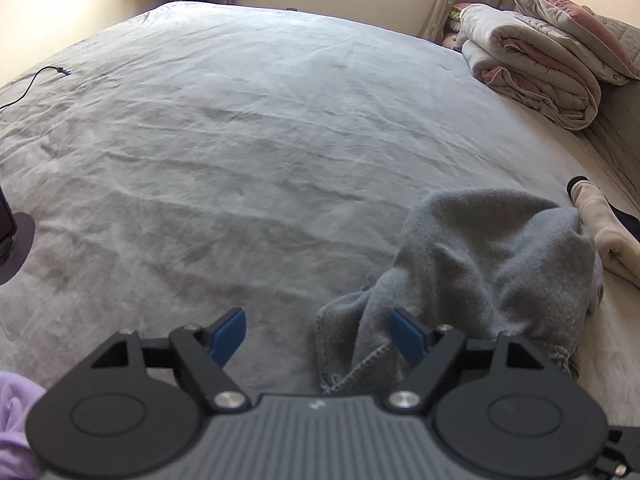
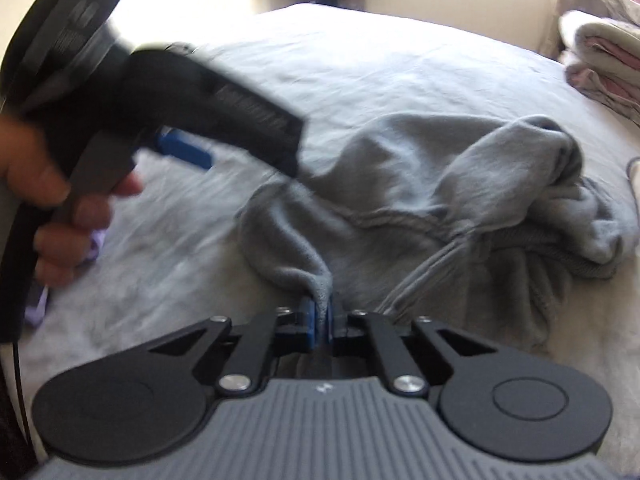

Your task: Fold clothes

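The grey sweatshirt (image 2: 420, 200) lies crumpled in a heap on the bed (image 1: 240, 140), toward the bed's near edge, so the step in hand looks like picking it up to spread it flat before any fold. The right gripper (image 2: 319, 320) is closed tight on a pinch of the sweatshirt's fabric at the heap's near side. The left gripper (image 1: 318, 334) stands wide apart and holds nothing, a hemmed edge of the sweatshirt lying between its blue fingers (image 1: 406, 336). Next, I judge, the left gripper must close on that edge, well apart from the right's pinch, so both can draw the cloth open.
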A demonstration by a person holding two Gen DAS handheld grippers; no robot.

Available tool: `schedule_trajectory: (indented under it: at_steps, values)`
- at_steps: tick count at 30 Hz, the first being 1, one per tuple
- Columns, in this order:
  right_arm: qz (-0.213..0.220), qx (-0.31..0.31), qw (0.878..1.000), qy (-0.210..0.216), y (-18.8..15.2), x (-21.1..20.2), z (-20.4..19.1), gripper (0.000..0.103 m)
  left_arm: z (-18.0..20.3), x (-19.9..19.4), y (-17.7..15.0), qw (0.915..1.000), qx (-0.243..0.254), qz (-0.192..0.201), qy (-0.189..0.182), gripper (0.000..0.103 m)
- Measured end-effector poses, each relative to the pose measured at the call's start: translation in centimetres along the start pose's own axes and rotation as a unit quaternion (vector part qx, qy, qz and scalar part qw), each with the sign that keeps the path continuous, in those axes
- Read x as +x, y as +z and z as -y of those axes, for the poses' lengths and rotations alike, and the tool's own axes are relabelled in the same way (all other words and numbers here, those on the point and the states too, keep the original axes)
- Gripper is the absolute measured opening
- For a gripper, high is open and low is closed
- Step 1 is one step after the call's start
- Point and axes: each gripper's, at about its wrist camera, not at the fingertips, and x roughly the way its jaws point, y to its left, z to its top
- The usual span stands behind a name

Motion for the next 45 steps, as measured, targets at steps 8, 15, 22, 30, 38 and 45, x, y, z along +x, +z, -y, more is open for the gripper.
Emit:
schedule_trajectory:
  at_steps: [8,15,22,30,38,45]
  values:
    - [0.091,0.088,0.991,-0.051,2.0,-3.8,5.7,0.005,1.2,-0.1,-0.1,0.9997,0.024,0.01,-0.005,0.084]
    - [0.107,0.144,0.979,-0.093,1.7,-5.0,9.6,0.005,2.4,0.3,-0.4,0.9989,0.046,0.008,0.007,0.093]
    - [0.13,0.188,0.964,-0.137,2.1,-6.7,12.4,0.005,3.3,0.5,-0.8,0.9974,0.07,-0.004,-0.018,0.095]
    - [0.144,0.25,0.943,-0.163,1.2,-8.2,15.6,0.005,6.7,1.0,-2.7,0.9851,0.142,-0.022,-0.095,0.089]
    - [0.156,0.289,0.922,-0.204,0.7,-10.1,18.4,0.005,9.8,1.9,-4.3,0.978,0.173,0.002,-0.117,0.066]
    - [0.172,0.326,0.908,-0.201,0.0,-11.7,20.1,0.005,10.8,1.4,-5.3,0.9709,0.172,0.015,-0.166,0.015]
